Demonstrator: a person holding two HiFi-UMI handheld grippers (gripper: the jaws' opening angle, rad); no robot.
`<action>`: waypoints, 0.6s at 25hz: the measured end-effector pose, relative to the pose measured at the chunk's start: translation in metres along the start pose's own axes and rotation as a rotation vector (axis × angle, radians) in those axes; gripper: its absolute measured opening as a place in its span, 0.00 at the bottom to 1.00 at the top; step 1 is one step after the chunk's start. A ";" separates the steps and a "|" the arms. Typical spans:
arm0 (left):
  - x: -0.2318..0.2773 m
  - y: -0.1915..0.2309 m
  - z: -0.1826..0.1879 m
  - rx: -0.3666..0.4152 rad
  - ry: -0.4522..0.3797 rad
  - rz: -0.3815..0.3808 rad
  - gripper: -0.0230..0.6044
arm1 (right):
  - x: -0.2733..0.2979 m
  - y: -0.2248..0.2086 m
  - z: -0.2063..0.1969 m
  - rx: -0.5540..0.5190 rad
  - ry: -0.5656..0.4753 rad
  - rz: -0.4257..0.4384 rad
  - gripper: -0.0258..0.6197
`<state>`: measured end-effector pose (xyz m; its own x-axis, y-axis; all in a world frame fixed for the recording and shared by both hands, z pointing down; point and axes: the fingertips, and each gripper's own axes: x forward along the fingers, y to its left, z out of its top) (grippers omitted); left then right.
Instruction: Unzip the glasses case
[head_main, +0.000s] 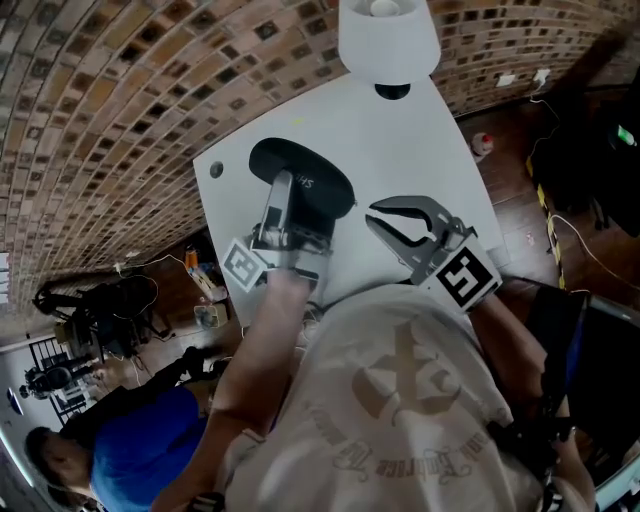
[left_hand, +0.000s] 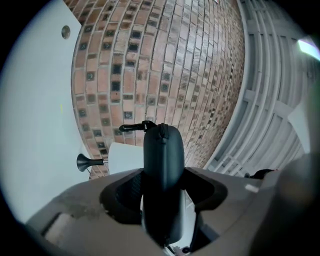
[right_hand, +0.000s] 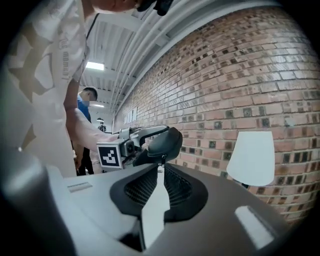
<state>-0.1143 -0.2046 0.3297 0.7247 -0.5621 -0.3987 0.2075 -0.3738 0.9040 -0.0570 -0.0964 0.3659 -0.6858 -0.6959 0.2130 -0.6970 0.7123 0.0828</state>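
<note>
Head view: left tongs (head_main: 284, 192) clamp the black glasses case (head_main: 325, 195), which is held up over the white worktop (head_main: 410, 140). Right tongs (head_main: 372, 213) sit just right of the case, tips narrowly parted, gripping nothing. Zip pull (right_hand: 161, 161) hangs just beyond those tips; contact unclear. Far edge: white lamp (head_main: 388, 40), then brick wall (head_main: 110, 100).

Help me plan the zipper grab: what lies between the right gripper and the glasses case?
Nothing: the head view shows only a bare strip of white table between the right gripper and the glasses case.
</note>
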 end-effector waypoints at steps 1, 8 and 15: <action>0.002 -0.002 -0.001 -0.003 -0.004 -0.004 0.45 | -0.001 -0.001 0.001 -0.011 -0.002 -0.015 0.12; 0.014 -0.010 -0.010 -0.060 -0.028 -0.033 0.45 | -0.009 -0.012 0.014 -0.107 -0.017 -0.127 0.17; 0.037 -0.032 -0.007 -0.050 -0.049 -0.058 0.45 | -0.011 -0.027 0.042 -0.293 -0.086 -0.308 0.18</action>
<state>-0.0902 -0.2080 0.2868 0.6777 -0.5762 -0.4568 0.2821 -0.3700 0.8852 -0.0395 -0.1113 0.3208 -0.4785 -0.8764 0.0539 -0.7916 0.4571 0.4055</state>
